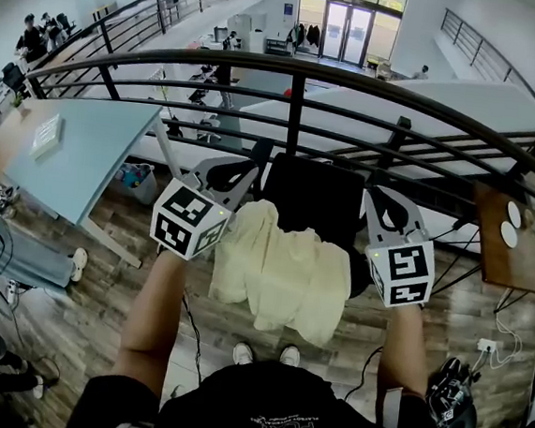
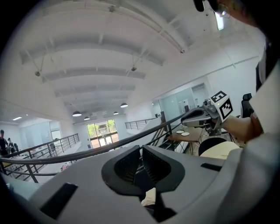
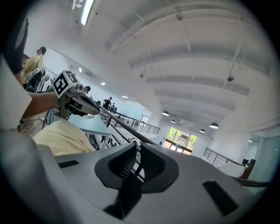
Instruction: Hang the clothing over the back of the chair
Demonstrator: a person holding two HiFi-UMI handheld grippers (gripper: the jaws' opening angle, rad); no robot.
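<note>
A cream garment (image 1: 281,271) hangs bunched in front of the black chair (image 1: 311,198), between my two grippers. The left gripper (image 1: 226,171) sits at the garment's upper left corner. In the left gripper view its jaws (image 2: 141,164) stand shut, and a scrap of cream cloth (image 2: 150,197) shows just under them. The right gripper (image 1: 388,203) is held level at the garment's right edge. Its jaws (image 3: 138,159) are together, with no cloth visible between them. The garment (image 3: 61,135) shows off to the left in the right gripper view.
A dark metal railing (image 1: 300,70) curves just behind the chair, with an open drop to a lower floor beyond it. A pale blue table (image 1: 75,157) stands at the left and a wooden table (image 1: 518,251) at the right. Cables and a dark bag (image 1: 451,405) lie on the wooden floor.
</note>
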